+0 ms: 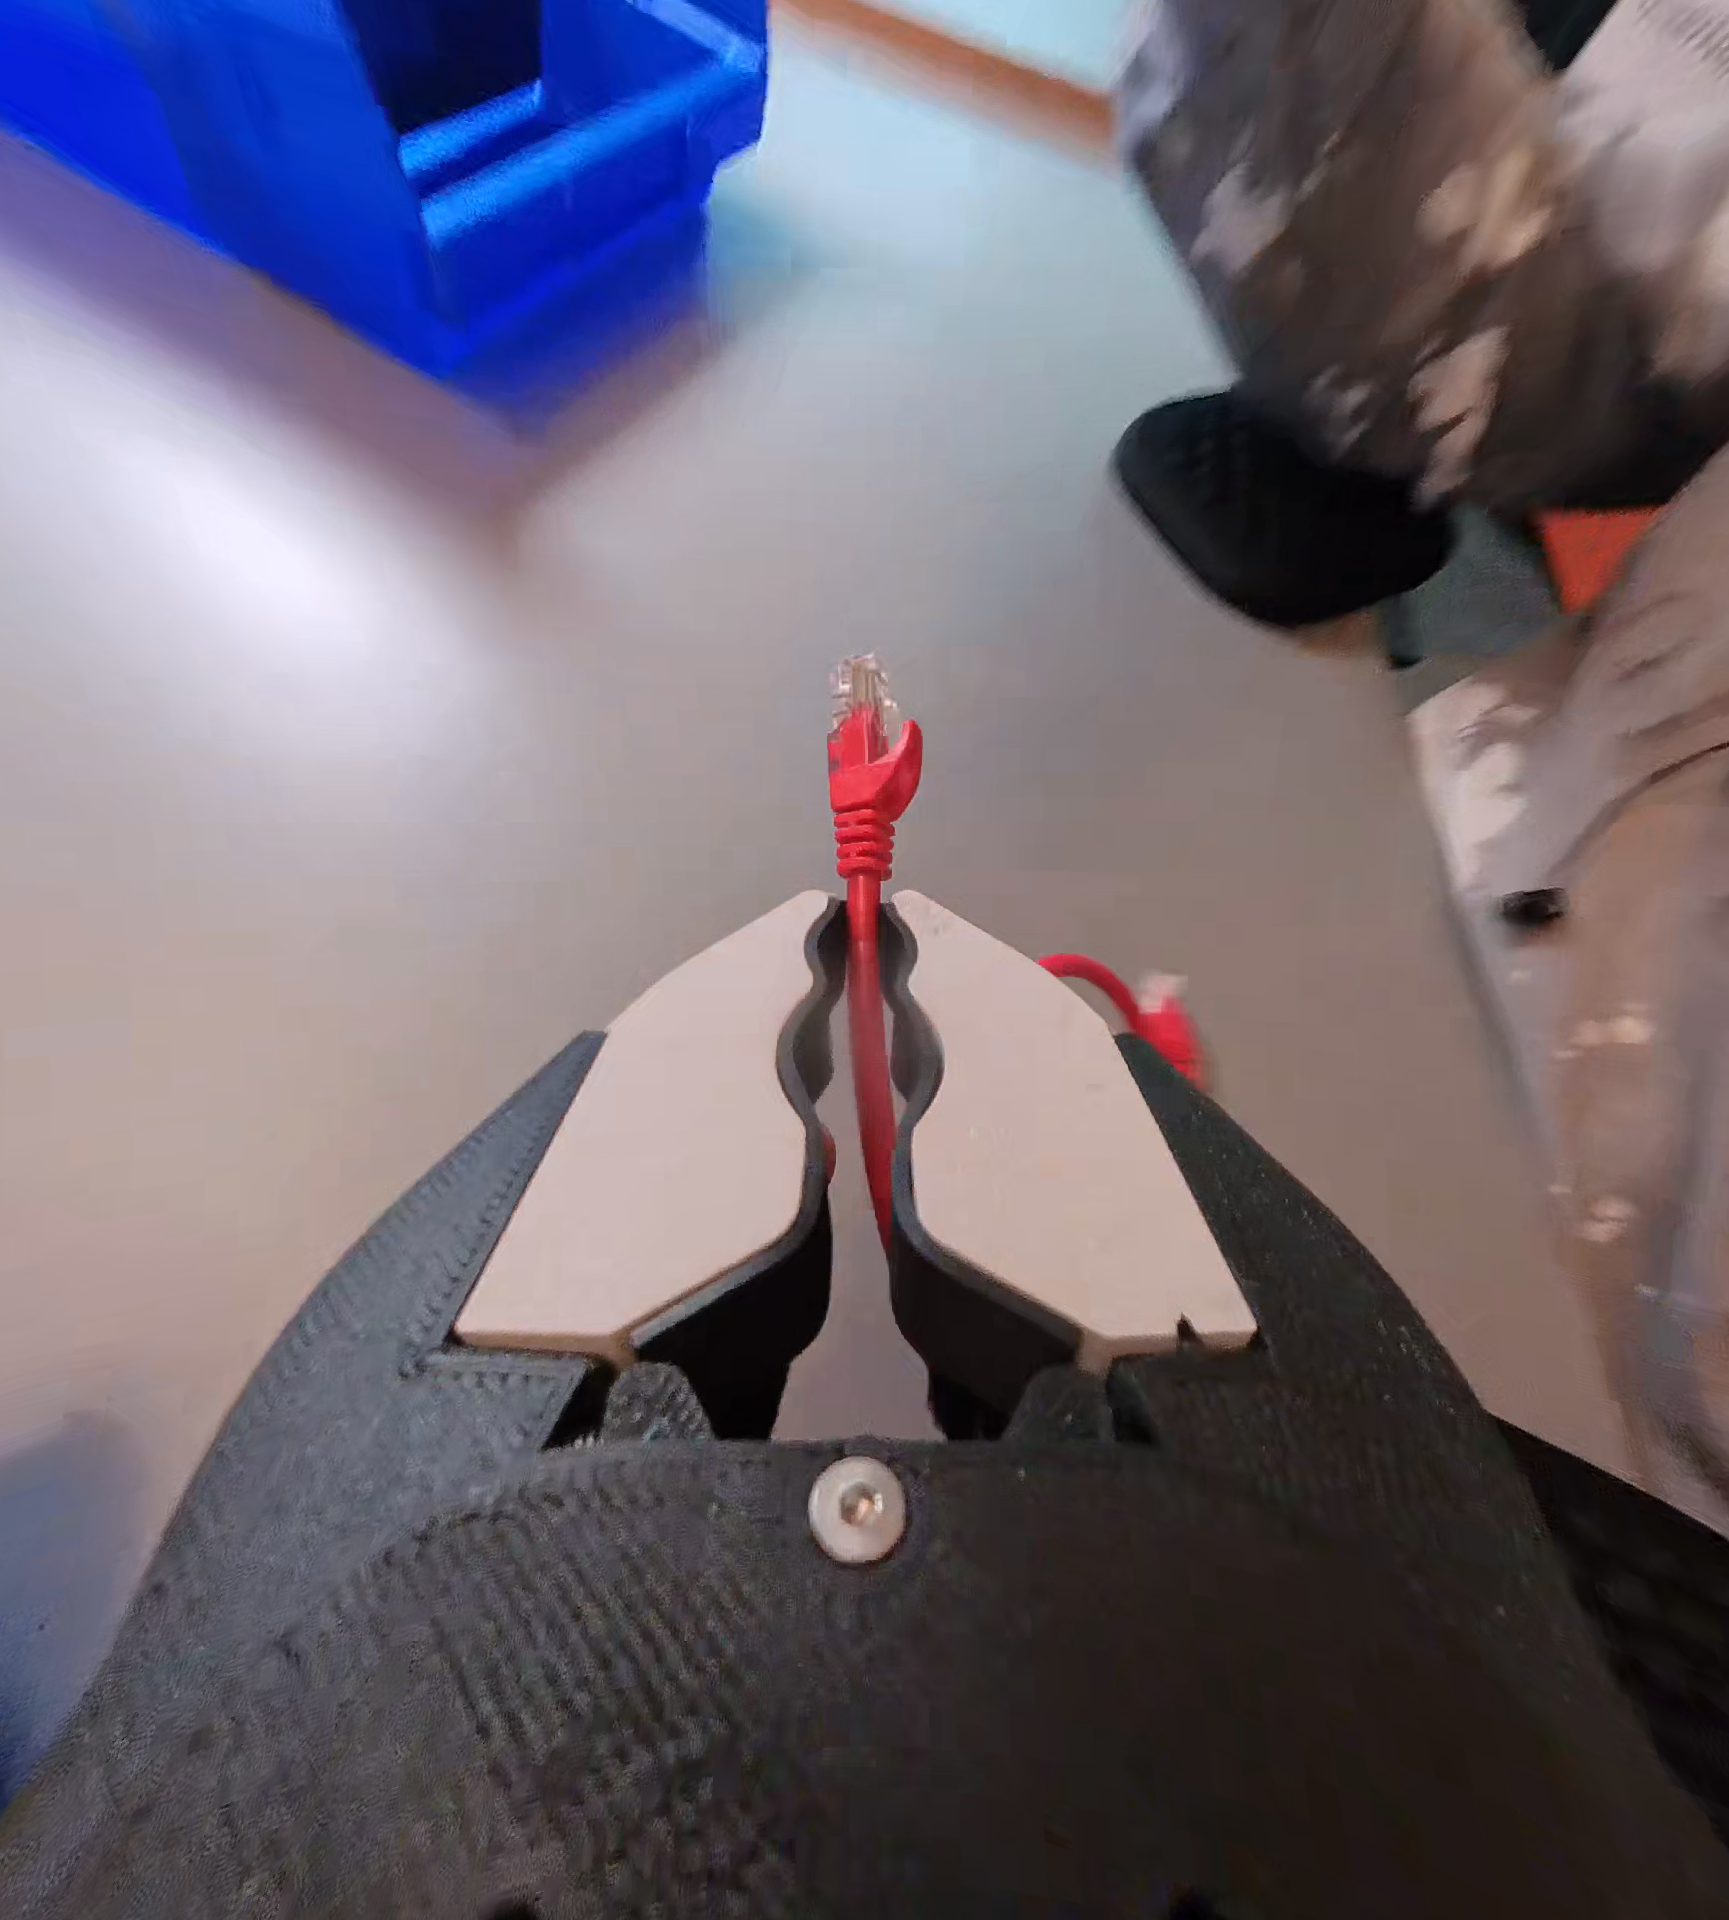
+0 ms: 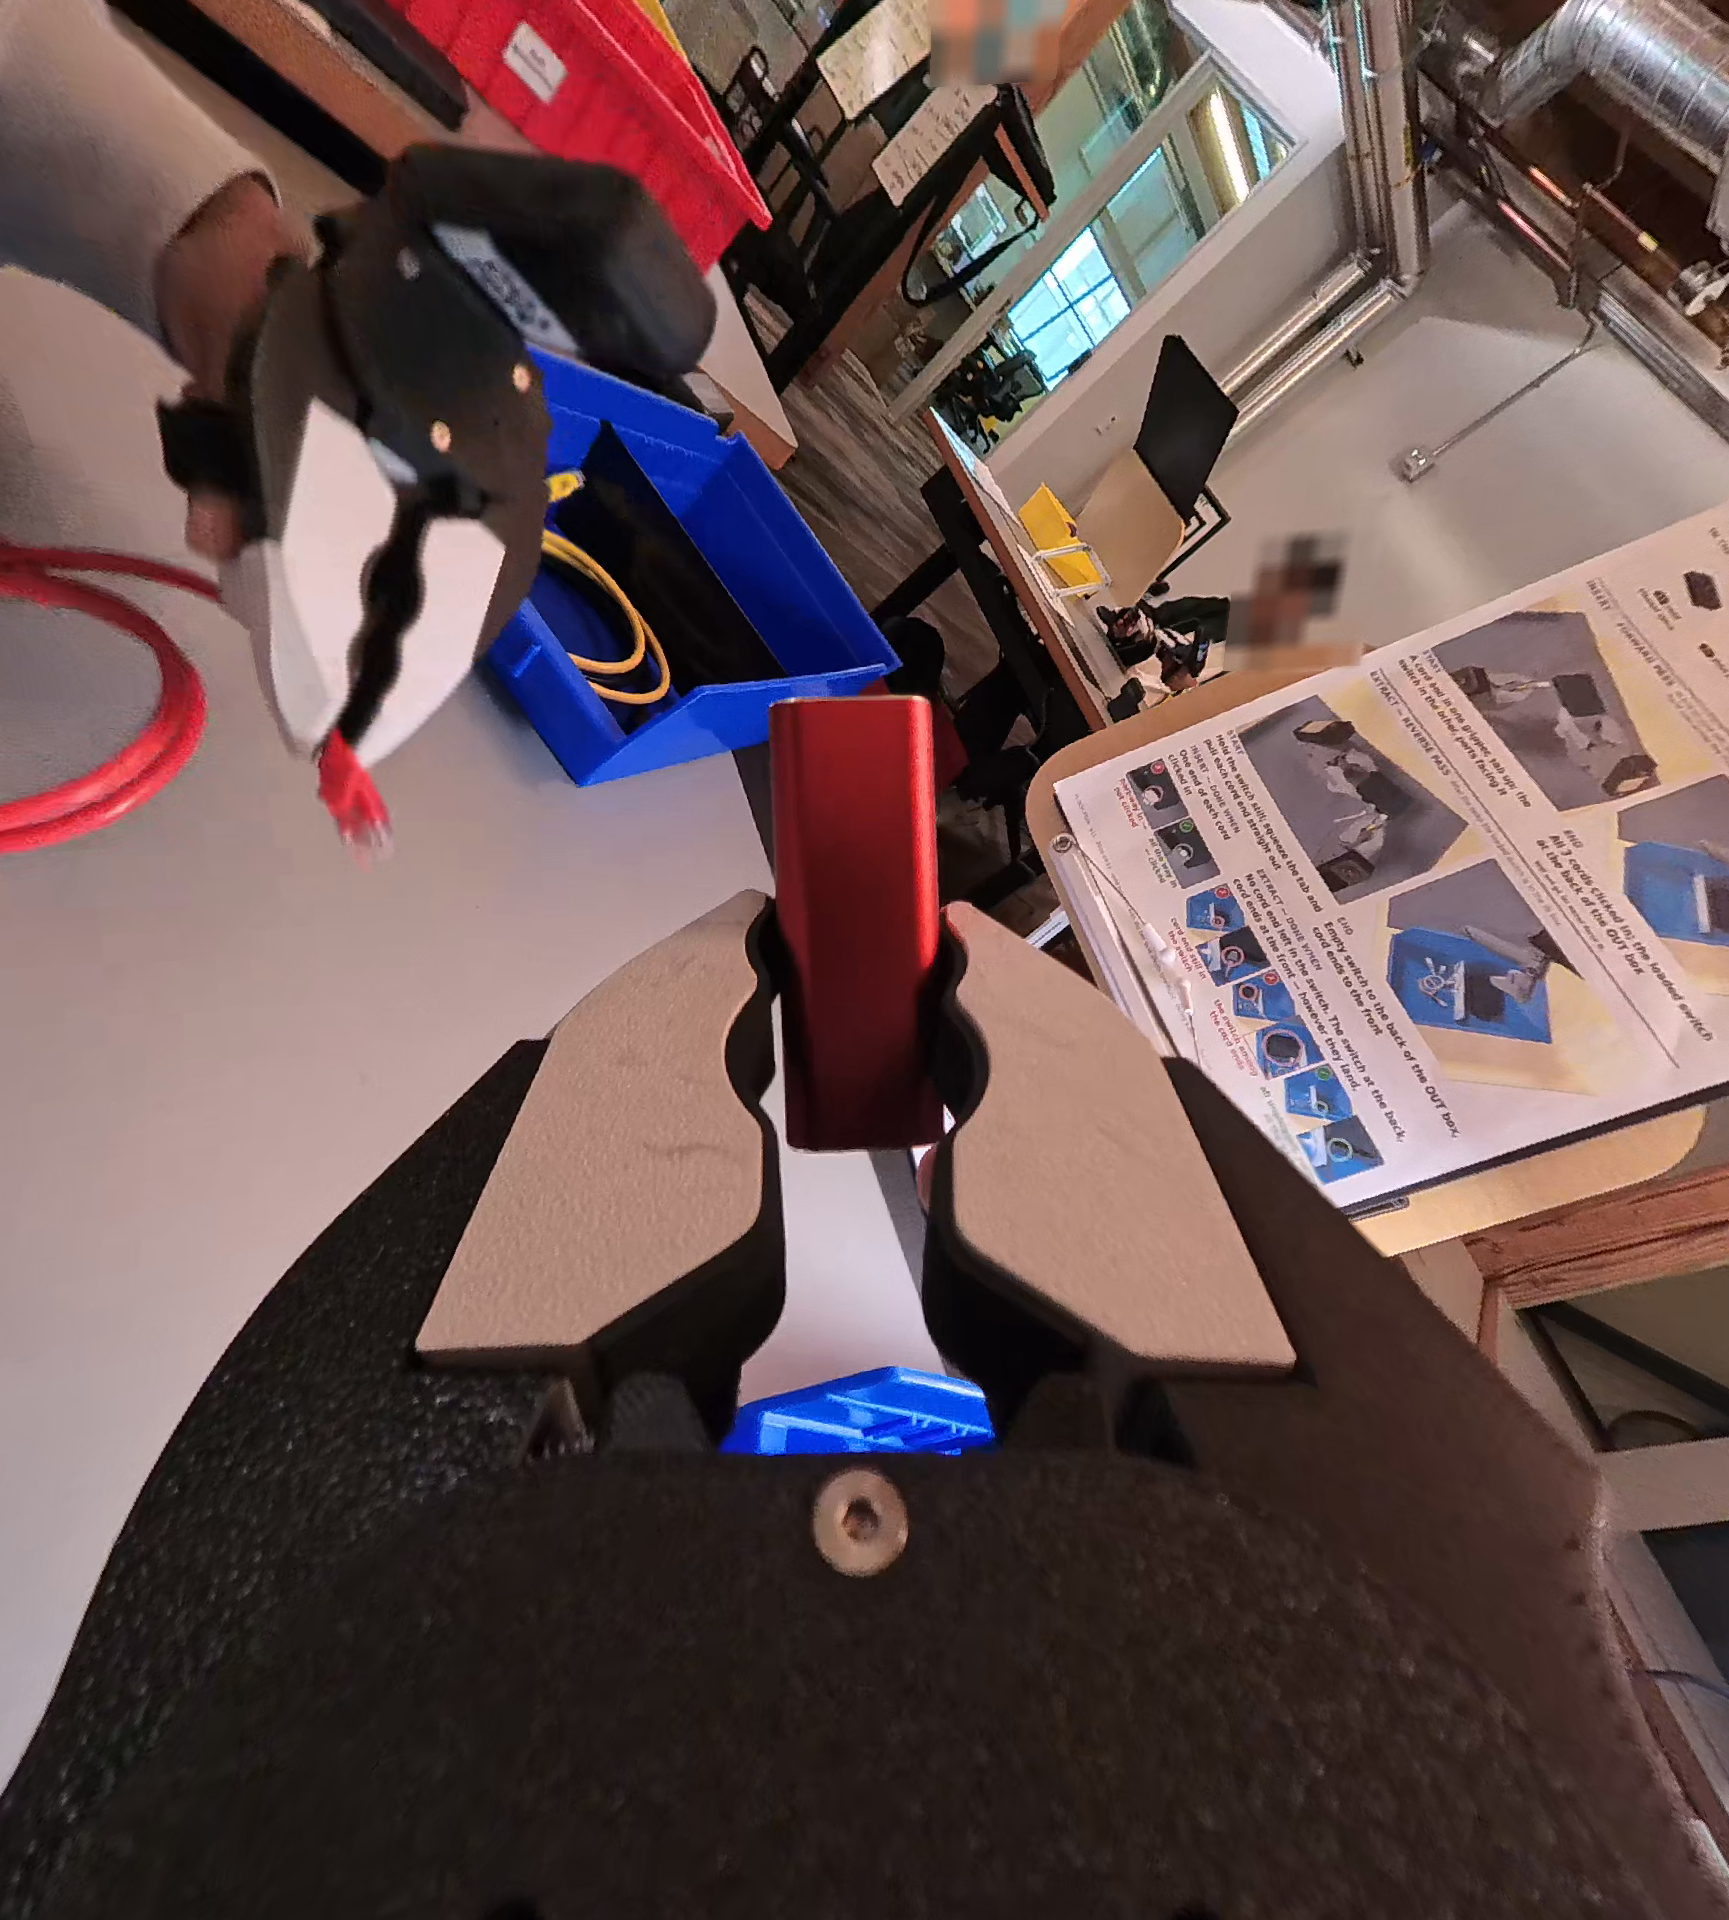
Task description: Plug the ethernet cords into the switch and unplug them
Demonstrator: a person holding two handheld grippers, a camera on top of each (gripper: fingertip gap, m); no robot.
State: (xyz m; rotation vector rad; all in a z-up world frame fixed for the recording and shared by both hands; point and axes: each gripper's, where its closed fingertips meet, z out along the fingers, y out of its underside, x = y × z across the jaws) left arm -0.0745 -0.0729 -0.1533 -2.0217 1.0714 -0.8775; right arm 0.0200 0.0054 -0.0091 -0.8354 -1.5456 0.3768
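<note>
My left gripper (image 1: 862, 906) is shut on a red ethernet cord (image 1: 865, 997) just behind its plug (image 1: 868, 748), which sticks out past the fingertips with its clear tip forward. The cord's other plug (image 1: 1166, 1023) shows behind the right finger. My right gripper (image 2: 855, 920) is shut on the red metal switch (image 2: 855, 925) and holds it upright above the table. In the right wrist view the left gripper (image 2: 356, 743) hangs at upper left with the red plug (image 2: 353, 800) pointing down, and the cord's loop (image 2: 91, 727) lies on the grey table (image 2: 216, 1039). The switch's ports are hidden.
A blue bin (image 2: 704, 623) with a yellow cord (image 2: 621, 644) stands on the table behind the switch, and it also shows in the left wrist view (image 1: 486, 197). A printed instruction sheet (image 2: 1462, 862) lies on a wooden board at right. Another blue bin's corner (image 2: 860, 1408) shows below the right gripper.
</note>
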